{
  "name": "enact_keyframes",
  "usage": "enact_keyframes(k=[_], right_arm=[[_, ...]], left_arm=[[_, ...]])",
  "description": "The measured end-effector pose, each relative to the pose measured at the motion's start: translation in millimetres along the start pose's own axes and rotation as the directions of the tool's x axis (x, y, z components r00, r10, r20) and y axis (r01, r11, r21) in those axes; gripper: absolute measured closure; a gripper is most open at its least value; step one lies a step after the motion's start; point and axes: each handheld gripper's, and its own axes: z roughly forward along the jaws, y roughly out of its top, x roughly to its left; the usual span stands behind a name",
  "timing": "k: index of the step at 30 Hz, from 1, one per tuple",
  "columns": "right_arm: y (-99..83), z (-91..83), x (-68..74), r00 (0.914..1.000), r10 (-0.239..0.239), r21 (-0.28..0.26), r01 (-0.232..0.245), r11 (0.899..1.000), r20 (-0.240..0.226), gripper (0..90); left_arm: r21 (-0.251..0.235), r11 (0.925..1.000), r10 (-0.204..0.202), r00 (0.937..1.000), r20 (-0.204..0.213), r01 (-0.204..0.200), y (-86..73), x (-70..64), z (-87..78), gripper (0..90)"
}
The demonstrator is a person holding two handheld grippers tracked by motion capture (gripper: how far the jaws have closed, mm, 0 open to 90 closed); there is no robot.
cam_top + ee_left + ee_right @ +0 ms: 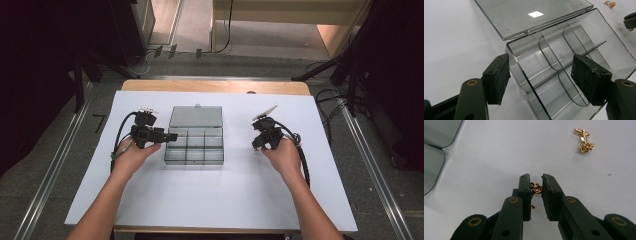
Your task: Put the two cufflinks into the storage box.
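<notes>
**Cufflink gripped right of the open box**

A white sheet (225, 195) covers the table; grey floor surrounds it. The right gripper (537, 185), right of the clear compartment box (195, 142), pinches a gold cufflink (536, 188). A second cufflink (584, 141) lies beyond. The left gripper (539, 75) stands wide, straddling the box's left wall.

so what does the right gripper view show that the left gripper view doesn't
Right gripper view alone: the right hand-held gripper closed around a gold cufflink, not yet lifted as far as I can tell. Left gripper view alone: the left hand-held gripper open astride the clear box's near wall, dividers inside, lid laid back. Both: the white table and a loose cufflink.
</notes>
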Motion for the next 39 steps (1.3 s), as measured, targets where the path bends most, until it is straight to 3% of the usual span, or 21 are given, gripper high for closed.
enact_keyframes(k=[24, 30, 39], right_arm=[[0.1, -24.4, 13.4, 0.9951, -0.048, -0.071, 0.042, 0.997, -0.087, 79.7], [2.6, -30.1, 23.6, 0.9888, -0.098, -0.097, 0.087, 0.991, -0.113, 79.7], [6.6, -36.8, 36.1, 0.9817, -0.131, -0.122, 0.114, 0.986, -0.138, 79.7]], left_arm=[[-0.004, 1.0, -0.003, 1.0, -0.003, 0.003, -2.3, 2.3, -4.8, 31.7], [-0.007, 0.9999, -0.008, 0.9999, -0.007, 0.008, -4.3, 3.1, -7.3, 31.7], [-0.007, 0.9999, -0.016, 0.9998, -0.013, 0.016, -7.8, 4.6, -10.1, 31.3]])
